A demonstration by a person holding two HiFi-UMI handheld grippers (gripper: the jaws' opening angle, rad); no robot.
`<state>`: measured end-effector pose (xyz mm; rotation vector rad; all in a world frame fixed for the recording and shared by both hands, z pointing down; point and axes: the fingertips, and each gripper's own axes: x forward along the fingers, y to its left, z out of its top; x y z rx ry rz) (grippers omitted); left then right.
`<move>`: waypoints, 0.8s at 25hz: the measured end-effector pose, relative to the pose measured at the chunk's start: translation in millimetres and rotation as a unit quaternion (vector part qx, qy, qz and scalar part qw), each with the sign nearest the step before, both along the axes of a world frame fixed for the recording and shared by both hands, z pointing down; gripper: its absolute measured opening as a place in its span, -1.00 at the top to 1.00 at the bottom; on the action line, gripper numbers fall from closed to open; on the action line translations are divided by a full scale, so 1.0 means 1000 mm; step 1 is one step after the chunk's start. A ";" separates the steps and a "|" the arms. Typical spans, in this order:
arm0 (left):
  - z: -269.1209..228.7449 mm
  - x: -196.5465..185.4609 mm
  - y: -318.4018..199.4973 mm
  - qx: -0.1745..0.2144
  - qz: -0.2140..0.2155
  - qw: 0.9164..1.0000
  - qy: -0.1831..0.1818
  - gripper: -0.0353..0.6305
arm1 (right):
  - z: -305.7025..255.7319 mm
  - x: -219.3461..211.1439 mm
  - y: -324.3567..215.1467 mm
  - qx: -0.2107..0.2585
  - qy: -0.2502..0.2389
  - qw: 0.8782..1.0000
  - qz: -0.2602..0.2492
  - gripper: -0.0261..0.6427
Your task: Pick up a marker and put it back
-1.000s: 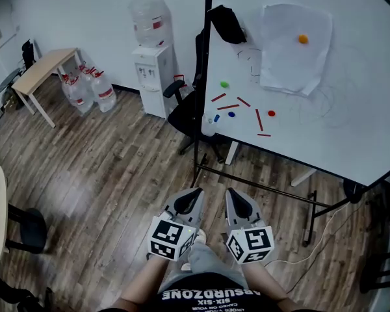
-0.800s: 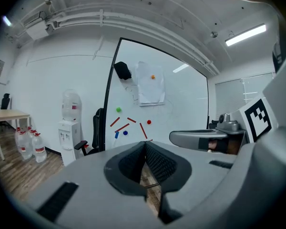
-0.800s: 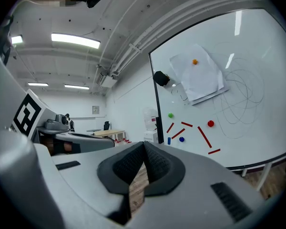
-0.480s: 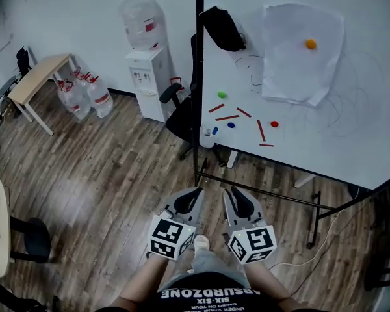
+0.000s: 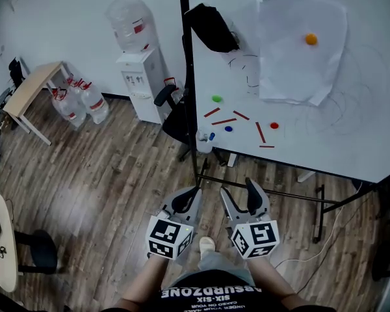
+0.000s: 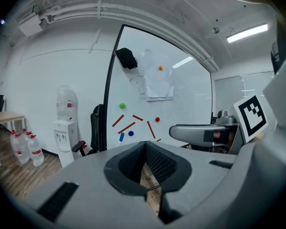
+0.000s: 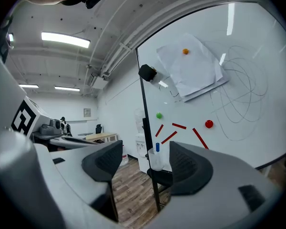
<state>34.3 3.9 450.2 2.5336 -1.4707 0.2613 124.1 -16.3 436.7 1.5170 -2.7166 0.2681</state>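
Note:
A blue-capped marker (image 5: 211, 136) stands in a clear cup (image 5: 203, 142) at the whiteboard's (image 5: 351, 142) lower left corner. The right gripper view shows the marker (image 7: 157, 147) in its cup (image 7: 156, 159) straight ahead, well beyond the jaws. In the left gripper view the marker (image 6: 121, 137) is small and far off. My left gripper (image 5: 190, 196) is shut with nothing in it, held low over the wooden floor. Beside it my right gripper (image 5: 240, 194) has just been opening; its jaws stand wide apart with nothing between them. Both point toward the board from some way off.
The board stand's black frame (image 5: 195, 164) and floor bar (image 5: 273, 192) lie ahead. Red strips (image 5: 225, 120) and coloured magnets are on the board. A black office chair (image 5: 172, 112), a water dispenser (image 5: 135, 77), water bottles (image 5: 78, 106) and a wooden table (image 5: 29, 86) stand at left.
The right gripper's jaws were together in both earlier frames and now stand wide apart. Both grippers and the view have come closer to the whiteboard.

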 end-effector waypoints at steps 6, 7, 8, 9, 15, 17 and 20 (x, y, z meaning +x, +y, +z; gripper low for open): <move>0.003 -0.007 -0.018 -0.003 -0.001 1.000 0.000 0.87 | 0.002 -0.005 -0.020 -0.004 -0.002 1.000 0.002 0.08; 0.004 -0.008 -0.021 -0.003 -0.002 1.000 0.000 0.87 | 0.002 -0.005 -0.024 -0.005 -0.002 1.000 0.002 0.08; 0.004 -0.008 -0.024 -0.004 -0.001 1.000 0.000 0.87 | 0.003 -0.006 -0.027 -0.006 -0.003 1.000 0.002 0.08; 0.005 -0.008 -0.026 -0.006 -0.001 1.000 0.000 0.87 | 0.004 -0.006 -0.029 -0.007 -0.003 1.000 0.003 0.08; 0.007 -0.008 -0.045 -0.007 -0.001 1.000 -0.002 0.87 | 0.007 -0.009 -0.049 -0.013 -0.006 1.000 -0.001 0.09; 0.008 -0.009 -0.051 -0.007 -0.002 1.000 -0.003 0.87 | 0.007 -0.010 -0.056 -0.014 -0.008 1.000 -0.004 0.09; 0.009 -0.011 -0.060 -0.008 -0.007 1.000 -0.006 0.87 | 0.009 -0.013 -0.067 -0.016 -0.010 1.000 -0.010 0.09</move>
